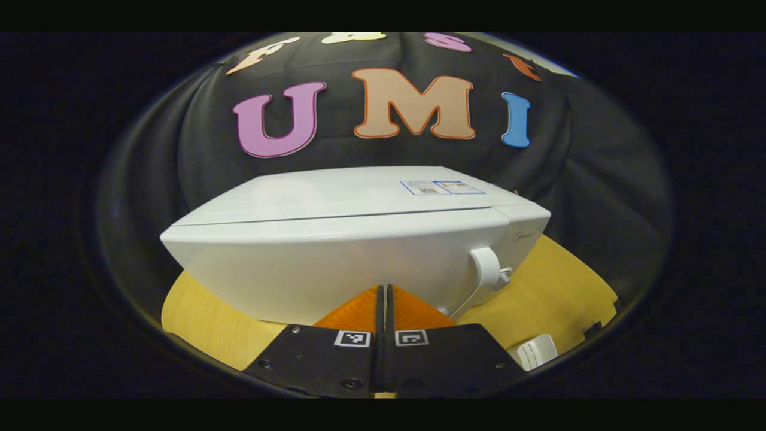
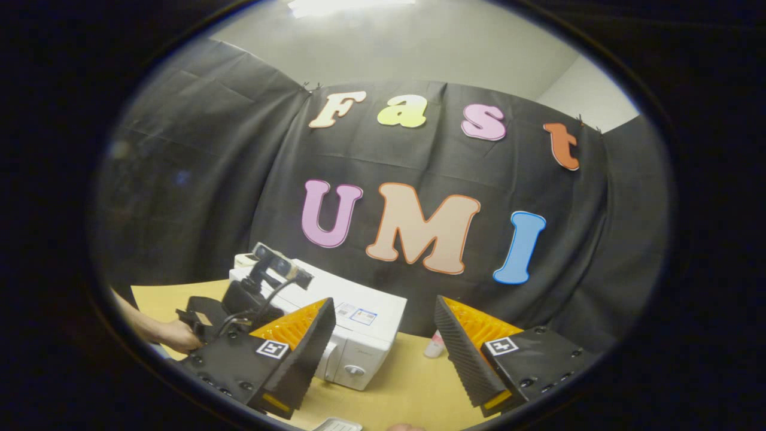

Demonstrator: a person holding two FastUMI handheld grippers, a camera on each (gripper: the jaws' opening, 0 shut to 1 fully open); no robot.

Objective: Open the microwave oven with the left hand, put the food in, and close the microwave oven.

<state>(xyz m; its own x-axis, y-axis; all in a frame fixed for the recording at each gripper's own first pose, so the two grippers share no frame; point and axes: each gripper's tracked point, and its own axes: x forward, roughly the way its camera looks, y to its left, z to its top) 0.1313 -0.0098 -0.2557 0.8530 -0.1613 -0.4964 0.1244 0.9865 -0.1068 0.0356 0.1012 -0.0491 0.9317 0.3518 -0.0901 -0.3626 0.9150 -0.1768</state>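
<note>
Left gripper: fingers pressed together, empty, just before closed microwave; handle to its right. Right gripper: fingers wide apart, empty, microwave beyond on table; hand far left.

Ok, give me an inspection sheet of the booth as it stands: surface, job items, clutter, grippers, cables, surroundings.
Surface: yellow wooden table, bare in front of the oven.
Job's things: white microwave oven, door closed, handle on its right side; food not identified.
Clutter: small white ribbed object near the table edge; small pale bottle to the right of the oven.
Grippers: left gripper jaws shut, empty, facing the oven door; right gripper jaws wide open, empty.
Cables: dark cable on the left gripper's camera mount.
Surroundings: black cloth wall; a hand holding the left gripper.
</note>
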